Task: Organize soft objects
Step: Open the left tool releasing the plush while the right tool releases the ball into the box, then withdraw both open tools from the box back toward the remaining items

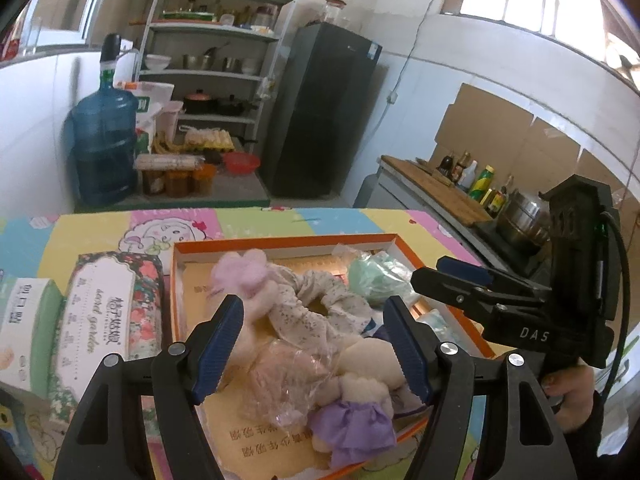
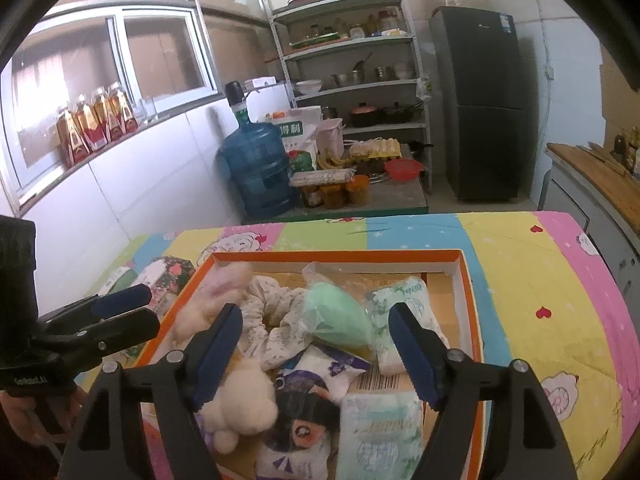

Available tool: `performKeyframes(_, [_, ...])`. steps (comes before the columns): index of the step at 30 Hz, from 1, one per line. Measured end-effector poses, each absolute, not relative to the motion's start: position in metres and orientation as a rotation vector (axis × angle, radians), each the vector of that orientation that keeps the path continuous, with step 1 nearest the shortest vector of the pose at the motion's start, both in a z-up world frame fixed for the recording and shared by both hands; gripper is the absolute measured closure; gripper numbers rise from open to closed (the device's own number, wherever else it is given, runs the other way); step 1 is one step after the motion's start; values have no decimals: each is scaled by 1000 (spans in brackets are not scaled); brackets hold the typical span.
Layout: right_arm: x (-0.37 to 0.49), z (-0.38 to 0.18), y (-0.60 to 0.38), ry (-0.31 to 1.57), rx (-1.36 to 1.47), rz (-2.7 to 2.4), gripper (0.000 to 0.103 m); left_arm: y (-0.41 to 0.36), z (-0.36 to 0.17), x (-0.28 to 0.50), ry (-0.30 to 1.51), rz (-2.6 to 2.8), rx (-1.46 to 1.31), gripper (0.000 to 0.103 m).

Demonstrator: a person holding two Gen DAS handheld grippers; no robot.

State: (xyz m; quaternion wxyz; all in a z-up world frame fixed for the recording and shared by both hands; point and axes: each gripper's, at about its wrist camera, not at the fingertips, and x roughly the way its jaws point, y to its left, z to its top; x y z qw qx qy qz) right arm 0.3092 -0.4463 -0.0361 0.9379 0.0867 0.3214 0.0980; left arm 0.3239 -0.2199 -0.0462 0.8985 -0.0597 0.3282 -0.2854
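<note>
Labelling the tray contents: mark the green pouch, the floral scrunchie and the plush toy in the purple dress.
green pouch (image 2: 340,318): right wrist view, middle of its green body.
floral scrunchie (image 1: 304,300): left wrist view, on its gathered fabric band.
plush toy in the purple dress (image 1: 352,426): left wrist view, on the dress.

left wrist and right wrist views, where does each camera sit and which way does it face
Left wrist: on the left gripper, angled down at the orange-rimmed cardboard tray of soft toys; its open fingers, the right gripper and a hand show.
Right wrist: on the right gripper, fingers open over the tray; left gripper at left.
Shared: tray, blue water jug, black fridge.
</note>
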Motion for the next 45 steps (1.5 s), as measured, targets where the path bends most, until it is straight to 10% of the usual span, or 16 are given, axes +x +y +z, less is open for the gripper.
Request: performKeyframes(45, [214, -25, -308, 549, 165, 229, 28, -67, -31, 216, 532, -431, -120, 29])
